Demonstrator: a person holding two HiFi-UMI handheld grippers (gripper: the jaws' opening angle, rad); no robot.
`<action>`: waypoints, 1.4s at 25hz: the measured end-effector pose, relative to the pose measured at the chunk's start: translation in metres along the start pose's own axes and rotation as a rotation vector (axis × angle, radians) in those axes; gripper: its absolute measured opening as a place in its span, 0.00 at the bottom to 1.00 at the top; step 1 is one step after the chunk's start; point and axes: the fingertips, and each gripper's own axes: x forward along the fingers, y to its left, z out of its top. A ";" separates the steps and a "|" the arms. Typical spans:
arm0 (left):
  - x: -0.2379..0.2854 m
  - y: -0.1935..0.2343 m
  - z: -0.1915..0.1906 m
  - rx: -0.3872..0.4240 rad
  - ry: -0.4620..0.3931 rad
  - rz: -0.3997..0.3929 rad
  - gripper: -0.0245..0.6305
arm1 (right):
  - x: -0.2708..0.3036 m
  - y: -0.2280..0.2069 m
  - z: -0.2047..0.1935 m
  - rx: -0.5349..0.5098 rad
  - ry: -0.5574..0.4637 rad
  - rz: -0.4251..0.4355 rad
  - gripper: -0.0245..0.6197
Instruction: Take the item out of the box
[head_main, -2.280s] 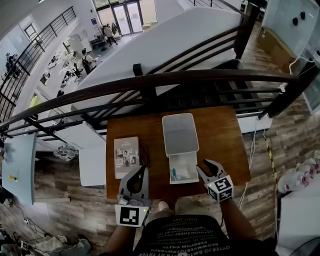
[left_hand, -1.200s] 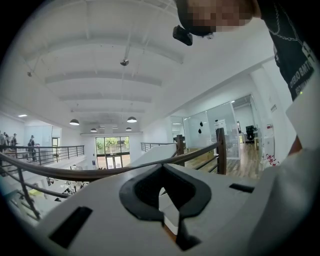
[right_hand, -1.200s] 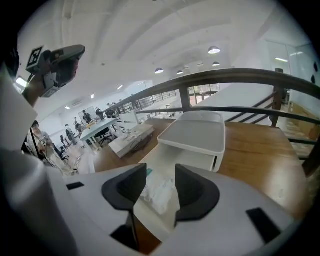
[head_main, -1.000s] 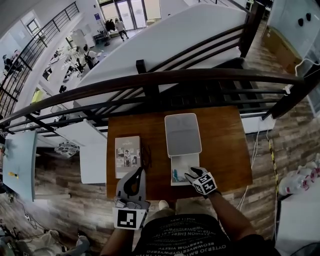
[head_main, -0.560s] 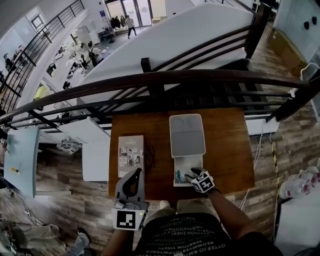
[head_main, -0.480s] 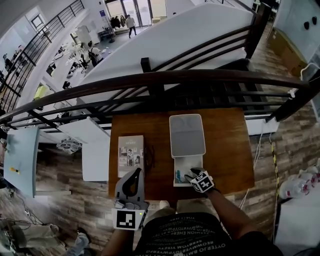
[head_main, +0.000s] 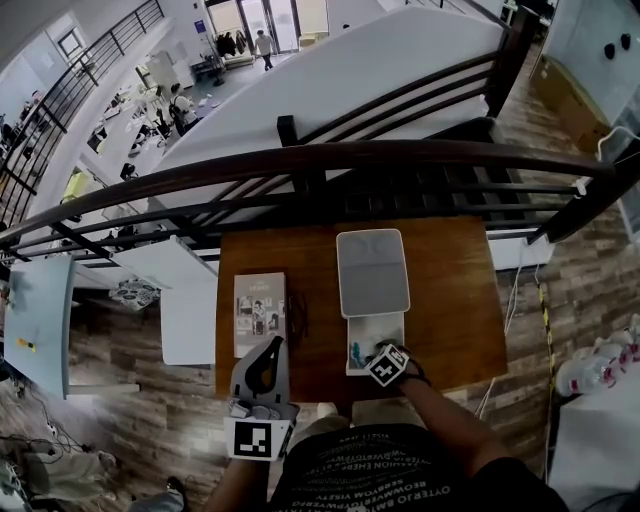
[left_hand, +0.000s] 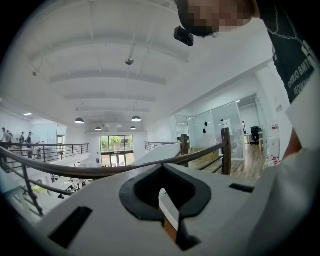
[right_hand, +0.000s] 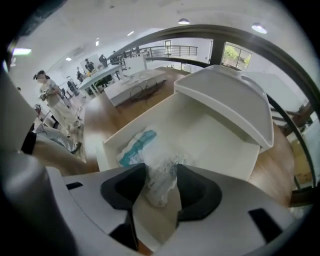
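My right gripper (right_hand: 159, 186), jaws apart and just opening, straddles the packet (right_hand: 136, 148) in the box (right_hand: 212, 145); left gripper (head_main: 273, 345) closed, 8 o'clock.

A brown wooden table (head_main: 450, 290) stands against a dark railing (head_main: 300, 160). Plank floor (head_main: 570, 270) lies at three o'clock. At eleven o'clock, a bright lower hall ends in glass doors (head_main: 255, 20). Round lamps (left_hand: 136, 118) hang from the white ceiling (left_hand: 100, 40).
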 end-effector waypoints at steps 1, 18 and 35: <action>0.000 0.001 -0.001 -0.003 0.001 0.000 0.04 | 0.002 -0.001 -0.001 -0.005 0.012 -0.011 0.34; -0.016 0.001 0.002 0.010 -0.009 -0.036 0.04 | -0.031 -0.023 0.013 0.059 -0.171 -0.112 0.11; -0.028 -0.008 0.017 0.023 -0.051 -0.117 0.04 | -0.120 -0.015 0.034 0.171 -0.419 -0.193 0.11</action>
